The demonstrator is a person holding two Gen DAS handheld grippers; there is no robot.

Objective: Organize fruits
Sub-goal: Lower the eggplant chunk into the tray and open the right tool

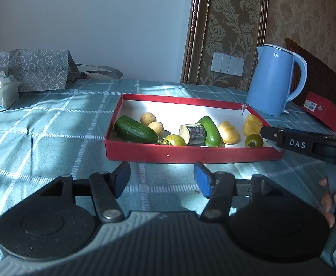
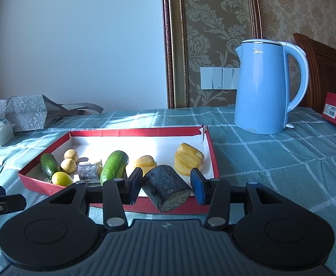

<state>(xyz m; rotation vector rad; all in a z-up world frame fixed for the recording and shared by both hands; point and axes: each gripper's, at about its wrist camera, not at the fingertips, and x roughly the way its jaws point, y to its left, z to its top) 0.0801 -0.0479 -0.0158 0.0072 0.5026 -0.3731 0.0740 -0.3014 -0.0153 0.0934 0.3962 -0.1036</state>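
Over the red tray's (image 2: 214, 161) near right corner, the right hand-held gripper (image 2: 165, 187) is clamped on a dark eggplant chunk (image 2: 165, 191), apparently ready to set it among the produce. Before the tray's near wall, the left hand-held gripper (image 1: 162, 179) gapes, holding nothing.

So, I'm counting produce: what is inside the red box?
In the red box: two cucumbers, two potatoes, two green tomatoes, one dark eggplant piece, two yellow pepper pieces. Anything hidden behind its near wall can't be seen.
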